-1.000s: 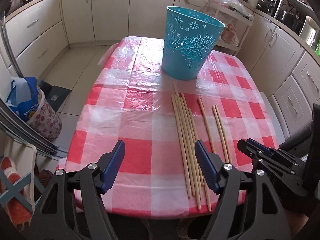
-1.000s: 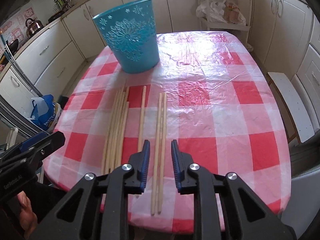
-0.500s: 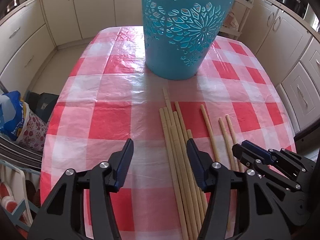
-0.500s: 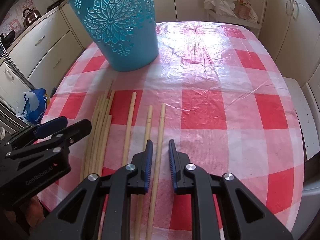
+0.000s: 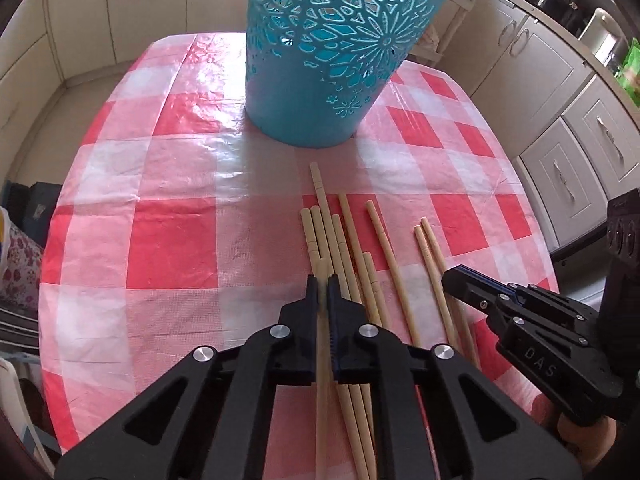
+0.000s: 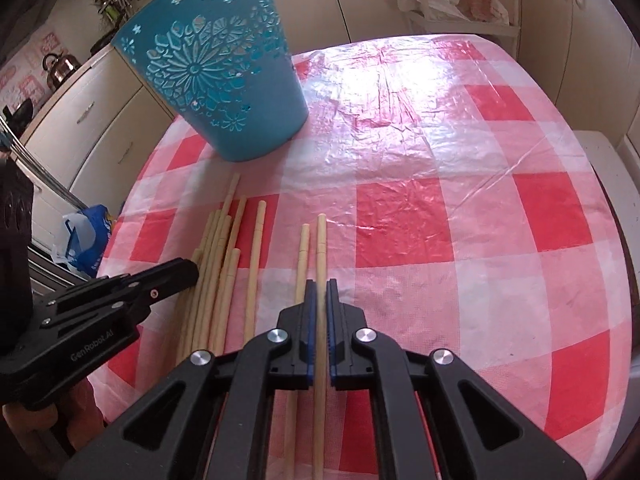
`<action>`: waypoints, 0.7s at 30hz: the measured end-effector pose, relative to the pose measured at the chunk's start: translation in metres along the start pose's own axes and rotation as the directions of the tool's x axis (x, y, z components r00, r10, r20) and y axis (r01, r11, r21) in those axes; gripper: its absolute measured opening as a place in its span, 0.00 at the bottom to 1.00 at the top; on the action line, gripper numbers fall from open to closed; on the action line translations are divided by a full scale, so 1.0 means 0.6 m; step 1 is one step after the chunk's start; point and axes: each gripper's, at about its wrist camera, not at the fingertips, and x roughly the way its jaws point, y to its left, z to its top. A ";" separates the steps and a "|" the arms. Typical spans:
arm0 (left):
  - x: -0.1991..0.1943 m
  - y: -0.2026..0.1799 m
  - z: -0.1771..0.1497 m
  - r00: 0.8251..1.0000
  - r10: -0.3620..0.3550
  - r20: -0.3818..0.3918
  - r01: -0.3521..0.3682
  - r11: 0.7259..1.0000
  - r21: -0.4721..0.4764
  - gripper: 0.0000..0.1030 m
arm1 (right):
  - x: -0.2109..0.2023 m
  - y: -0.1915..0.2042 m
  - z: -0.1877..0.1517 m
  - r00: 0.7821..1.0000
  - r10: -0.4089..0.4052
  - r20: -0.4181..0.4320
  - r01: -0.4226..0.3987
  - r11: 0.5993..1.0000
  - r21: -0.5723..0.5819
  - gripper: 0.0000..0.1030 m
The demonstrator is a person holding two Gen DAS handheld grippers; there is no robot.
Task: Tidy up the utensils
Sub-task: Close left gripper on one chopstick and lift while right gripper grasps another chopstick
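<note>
Wooden chopsticks lie side by side on the table, which is covered with a red-and-white checked plastic cloth, their far tips pointing toward a blue cut-out basket that stands upright beyond them.

The left gripper is closed down to a narrow slit, and one chopstick from the left-hand bundle runs straight between its fingers — the blue-lined pads press on it from both sides. The rest of that bundle lies just to the right of the fingers, touching or nearly touching one another. The held stick's far end reaches out past the fingertips toward the basket's foot; whether it is lifted off the cloth I cannot tell.

The right gripper is likewise pinched nearly together on a single chopstick — the right one of a separate pair. Its partner lies just beside it on the left, outside the fingers. A lone stick lies between this pair and the left bundle.

Each gripper shows in the other's view: the right one low at the right edge of the left wrist view, the left one low at the left edge of the right wrist view, both above the near ends of the sticks. Cream kitchen cabinets ring the table.
</note>
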 end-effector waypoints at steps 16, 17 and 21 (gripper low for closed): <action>-0.085 0.012 0.008 0.992 -0.045 0.119 0.042 0.999 0.024 0.05 | -0.029 -0.010 -0.001 0.994 0.077 0.083 -0.083 0.994 0.065 0.05; -0.102 0.011 0.013 0.985 -0.069 0.161 0.065 0.997 0.029 0.05 | -0.033 -0.009 0.000 0.992 0.086 0.096 -0.092 0.993 0.068 0.05; -0.174 0.007 0.042 0.934 -0.128 0.333 0.118 0.992 0.053 0.05 | -0.046 -0.007 0.003 0.983 0.107 0.148 -0.119 0.990 0.075 0.05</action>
